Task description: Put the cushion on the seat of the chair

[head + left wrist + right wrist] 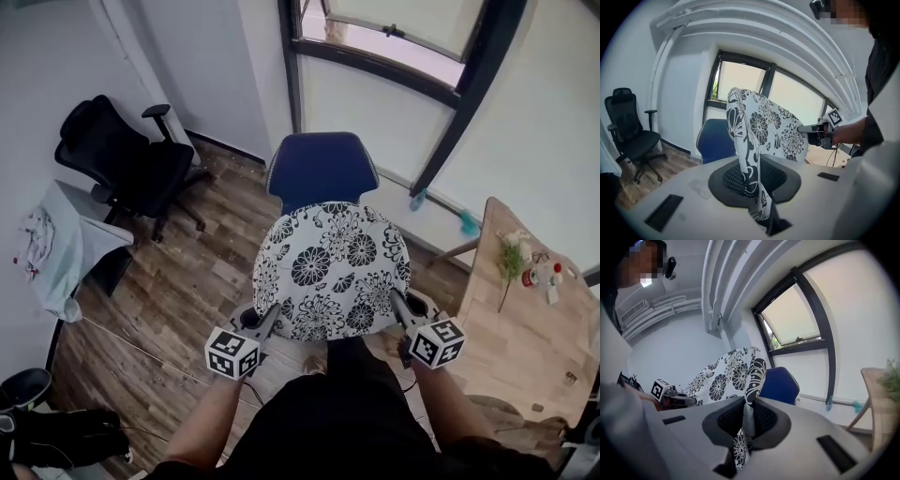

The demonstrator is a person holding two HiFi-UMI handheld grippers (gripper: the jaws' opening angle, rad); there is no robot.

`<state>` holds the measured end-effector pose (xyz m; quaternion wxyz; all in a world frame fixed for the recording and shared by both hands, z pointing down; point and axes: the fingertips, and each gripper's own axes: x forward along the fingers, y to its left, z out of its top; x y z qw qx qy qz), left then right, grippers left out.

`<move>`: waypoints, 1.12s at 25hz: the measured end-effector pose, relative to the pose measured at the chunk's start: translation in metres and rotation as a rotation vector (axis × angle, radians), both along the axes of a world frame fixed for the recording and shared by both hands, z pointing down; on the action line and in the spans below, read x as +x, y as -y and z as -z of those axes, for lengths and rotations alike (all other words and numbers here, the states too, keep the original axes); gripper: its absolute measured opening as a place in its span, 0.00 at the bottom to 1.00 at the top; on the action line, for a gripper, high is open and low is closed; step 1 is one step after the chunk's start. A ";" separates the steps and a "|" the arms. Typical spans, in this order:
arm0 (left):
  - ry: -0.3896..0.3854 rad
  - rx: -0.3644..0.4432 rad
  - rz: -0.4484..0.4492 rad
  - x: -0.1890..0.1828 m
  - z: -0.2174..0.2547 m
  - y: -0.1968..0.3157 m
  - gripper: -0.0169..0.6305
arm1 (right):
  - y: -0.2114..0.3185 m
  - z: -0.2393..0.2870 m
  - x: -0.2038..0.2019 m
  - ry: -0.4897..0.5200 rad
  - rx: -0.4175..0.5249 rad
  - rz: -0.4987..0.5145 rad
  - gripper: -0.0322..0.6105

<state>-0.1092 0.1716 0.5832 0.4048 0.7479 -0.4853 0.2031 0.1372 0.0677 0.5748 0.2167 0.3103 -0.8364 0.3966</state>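
Right now you have the cushion (330, 270) in both claws: your left gripper (270, 317) is clenched on a fold of the flowered fabric at its near left edge, and your right gripper (397, 306) is clamped the same way on the near right edge, the cloth caught between the pads in each gripper view. The cushion hangs in the air between you and the blue chair (319, 169), its far edge overlapping the foot of the backrest and its body hiding the seat from the head view, so you cannot tell from here whether it touches the seat. To finish well, I judge you should carry both hands forward and down together, at the same level, so the cushion does not twist or sag to one side. Aim the far edge against the base of the backrest, lay that edge first, then lower the near edge flat. Hold both pinches until the cushion bears its own weight, and release them together, or it may slide off toward you. Nothing crowds you: the black office chair (122, 155) at far left and the wooden table (525, 319) at right are well apart
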 end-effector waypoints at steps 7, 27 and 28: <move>0.022 -0.032 0.010 0.002 0.002 -0.004 0.09 | 0.002 -0.006 0.002 0.017 -0.018 0.011 0.11; 0.042 -0.155 0.030 0.000 -0.039 -0.004 0.09 | -0.006 -0.029 -0.003 0.012 -0.113 0.047 0.11; 0.049 -0.166 0.036 0.000 -0.049 -0.004 0.09 | -0.006 -0.039 -0.002 0.012 -0.116 0.056 0.11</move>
